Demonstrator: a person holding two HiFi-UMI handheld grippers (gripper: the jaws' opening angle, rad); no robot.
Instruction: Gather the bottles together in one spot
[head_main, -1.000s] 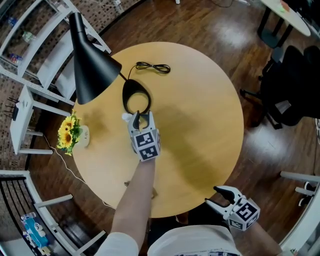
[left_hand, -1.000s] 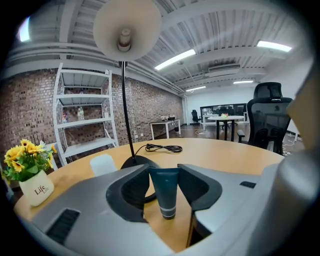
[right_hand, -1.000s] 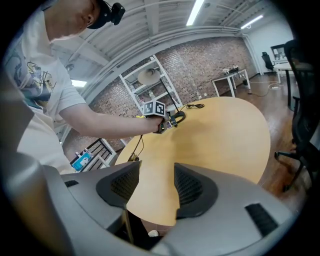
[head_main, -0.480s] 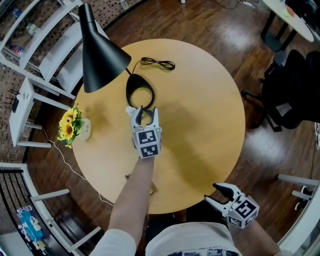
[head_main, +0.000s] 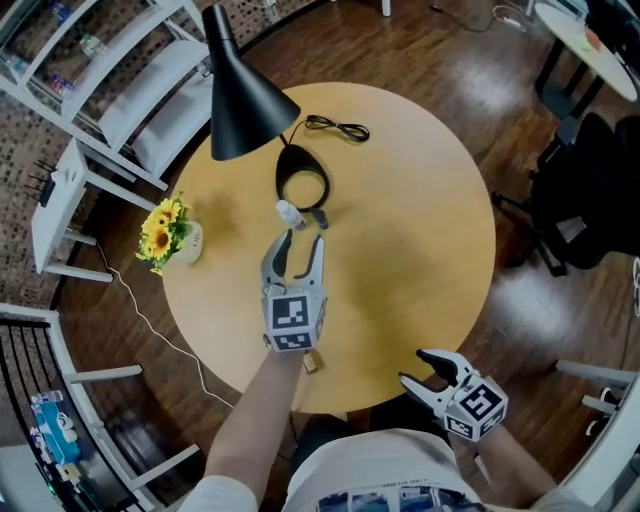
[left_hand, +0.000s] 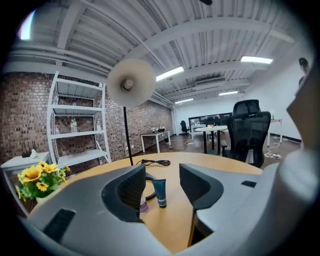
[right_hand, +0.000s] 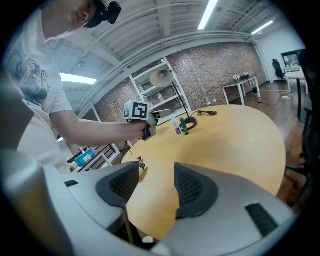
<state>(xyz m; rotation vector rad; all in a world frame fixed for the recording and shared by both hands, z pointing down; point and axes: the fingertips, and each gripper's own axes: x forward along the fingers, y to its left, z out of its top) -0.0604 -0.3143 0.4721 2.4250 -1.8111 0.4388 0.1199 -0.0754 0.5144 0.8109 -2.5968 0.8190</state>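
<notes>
Left gripper (left_hand: 162, 176), just opened, half-hides white bottle (left_hand: 144, 205) — teal tube (left_hand: 160, 192) clear.

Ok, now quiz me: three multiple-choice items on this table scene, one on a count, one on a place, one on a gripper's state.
1. Bottles on the table: A one; B two; C four.
2. They stand: A beside the lamp's ring base; B at opposite table edges; C stacked on each other.
3. The left gripper is: A shut on a bottle; B open, holding nothing; C shut on a cup.

Answers: 1 B, a white bottle and a teal tube; 2 A, both upright just by the ring; 3 B, its jaws have just been opening and stand apart, with the bottles beyond them.
</notes>
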